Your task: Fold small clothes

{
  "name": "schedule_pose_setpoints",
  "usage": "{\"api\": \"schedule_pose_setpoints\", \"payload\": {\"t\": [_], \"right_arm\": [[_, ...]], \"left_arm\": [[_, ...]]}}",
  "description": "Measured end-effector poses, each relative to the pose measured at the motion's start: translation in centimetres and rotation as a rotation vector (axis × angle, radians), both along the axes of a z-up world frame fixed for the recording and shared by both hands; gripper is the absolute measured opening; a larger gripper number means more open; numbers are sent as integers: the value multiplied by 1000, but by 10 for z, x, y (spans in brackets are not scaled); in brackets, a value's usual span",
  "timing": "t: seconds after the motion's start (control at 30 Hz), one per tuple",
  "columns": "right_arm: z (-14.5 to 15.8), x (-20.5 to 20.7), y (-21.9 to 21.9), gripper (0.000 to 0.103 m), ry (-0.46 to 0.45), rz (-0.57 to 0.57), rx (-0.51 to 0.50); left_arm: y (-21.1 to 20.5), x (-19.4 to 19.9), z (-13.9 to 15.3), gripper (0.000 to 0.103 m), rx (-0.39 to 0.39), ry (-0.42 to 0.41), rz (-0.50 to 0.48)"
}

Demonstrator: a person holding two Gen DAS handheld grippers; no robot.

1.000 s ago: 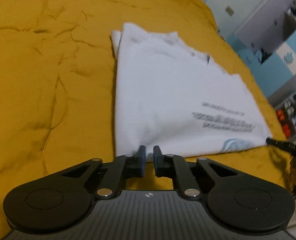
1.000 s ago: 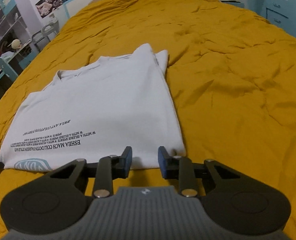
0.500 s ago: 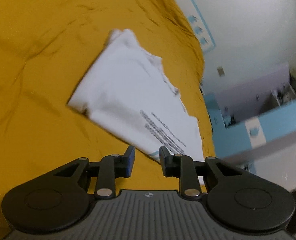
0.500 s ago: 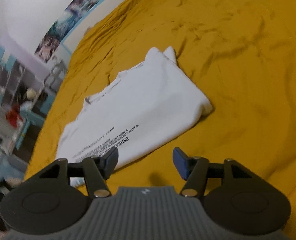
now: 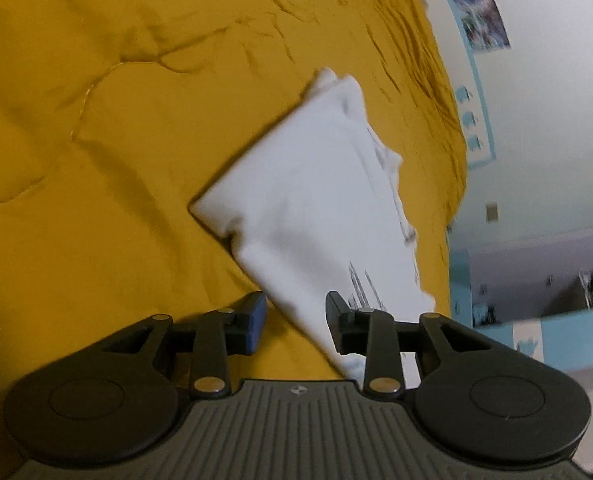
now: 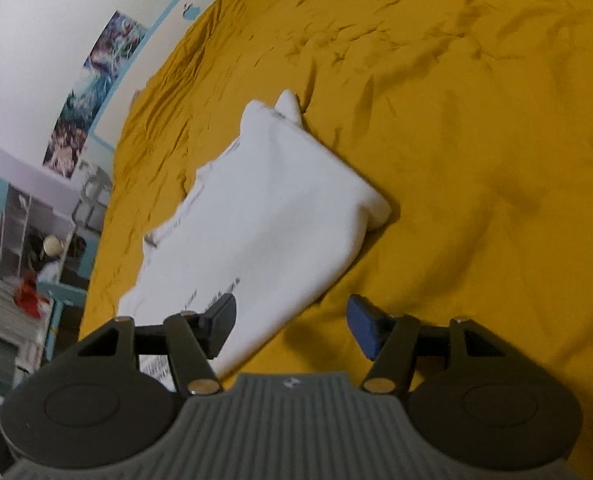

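Observation:
A white T-shirt (image 5: 316, 208) with black printed text lies folded lengthwise on the yellow bedspread (image 5: 96, 160). It also shows in the right wrist view (image 6: 264, 224). My left gripper (image 5: 296, 324) is open and empty, raised above the shirt's near hem edge. My right gripper (image 6: 292, 324) is open wide and empty, also above the near hem edge, with the shirt's folded corner (image 6: 376, 208) ahead to the right.
The wrinkled bedspread (image 6: 476, 120) spreads around the shirt. A wall with posters (image 6: 92, 92) and shelves with small items (image 6: 36, 264) lie beyond the bed's edge. A blue and white cabinet (image 5: 536, 320) stands at the right in the left wrist view.
Both grippers have opened, let go of the shirt's hem and lifted away from it, tilting. The shirt now lies flat on the bed.

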State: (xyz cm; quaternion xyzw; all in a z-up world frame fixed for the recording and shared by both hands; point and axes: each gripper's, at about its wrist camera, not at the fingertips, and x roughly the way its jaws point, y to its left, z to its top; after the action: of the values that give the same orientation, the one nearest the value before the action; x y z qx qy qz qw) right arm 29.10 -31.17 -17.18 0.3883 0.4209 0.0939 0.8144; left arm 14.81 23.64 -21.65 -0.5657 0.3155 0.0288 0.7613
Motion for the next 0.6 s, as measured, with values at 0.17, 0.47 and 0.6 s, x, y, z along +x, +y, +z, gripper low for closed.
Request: {"api": "schedule_pose_setpoints", "payload": {"t": [0.17,0.47,0.6], "right_arm": [[-4,13,4,59,-5,-72,3],[-6,24,11,66,-35,-63,-17],[-6,27,15,67,-44,-34,-40]], "left_arm": [[-3,9,-8,38,-10,0,56],[-11,-7,1,36,34,40,87],[-15,2,2,38,103,46,143]]}}
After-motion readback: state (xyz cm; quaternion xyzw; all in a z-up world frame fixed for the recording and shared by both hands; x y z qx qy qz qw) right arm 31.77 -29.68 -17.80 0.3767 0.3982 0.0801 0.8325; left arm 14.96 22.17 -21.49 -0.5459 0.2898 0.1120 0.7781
